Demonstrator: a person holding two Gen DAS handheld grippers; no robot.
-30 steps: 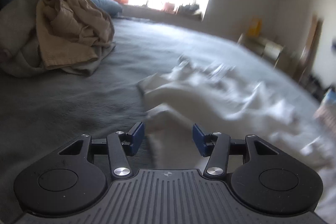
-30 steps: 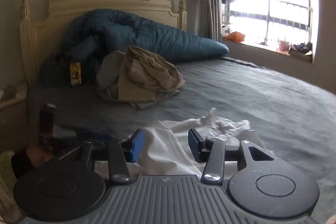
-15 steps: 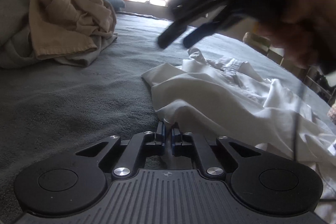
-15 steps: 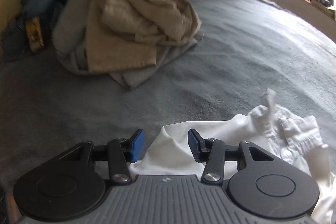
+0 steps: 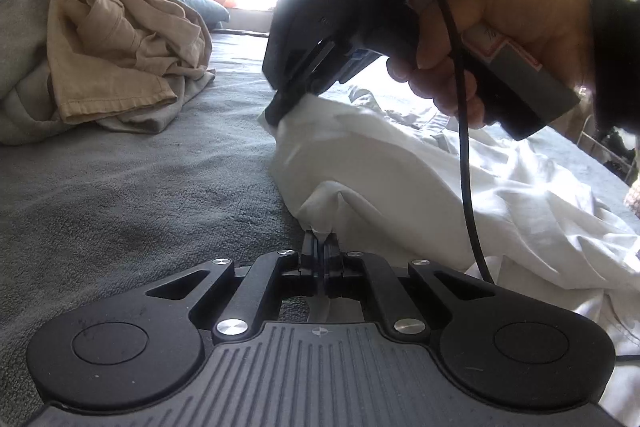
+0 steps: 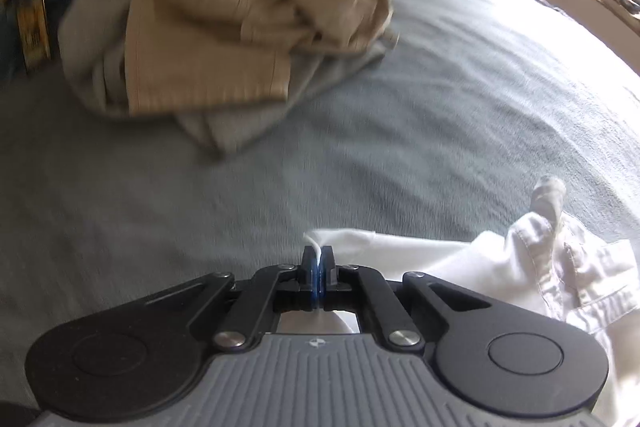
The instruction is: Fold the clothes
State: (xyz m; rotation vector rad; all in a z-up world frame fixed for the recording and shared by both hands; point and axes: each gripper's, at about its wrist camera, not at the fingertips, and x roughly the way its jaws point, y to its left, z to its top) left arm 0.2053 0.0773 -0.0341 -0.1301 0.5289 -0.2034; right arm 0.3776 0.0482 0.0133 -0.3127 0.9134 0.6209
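1. Lay heaped at far left, up toward the headboard end of the grey bedspread: tan trousers crumpled on a grey garment, well apart from the white shirt and untouched by either tool.
2. Sat at the near corner of the white shirt: left gripper, jaws fully together, a pinch of the shirt's white hem visible between the blue pads and rising in a small peak just beyond them.
3. Spread rightward and away from that pinch across the bedspread: the body of the shirt, rumpled, not yet flattened, its buttoned collar or cuff part bunched to the right.
4. Came down on the far corner of the same shirt edge, beyond the left gripper and nearer the tan trousers: right gripper, held in a person's hand, pitched steeply downward.
5. Just closed, per its own view: right gripper, jaws together on a thin white fold of the shirt's edge.
6. Ran between the two pinches, roughly away from the left gripper: the shirt's left-hand edge, slack and bowed.
7. Judged: both corners nearly equally in hand; next move likely to turn on pulling that edge taut along its length before lifting or spreading.
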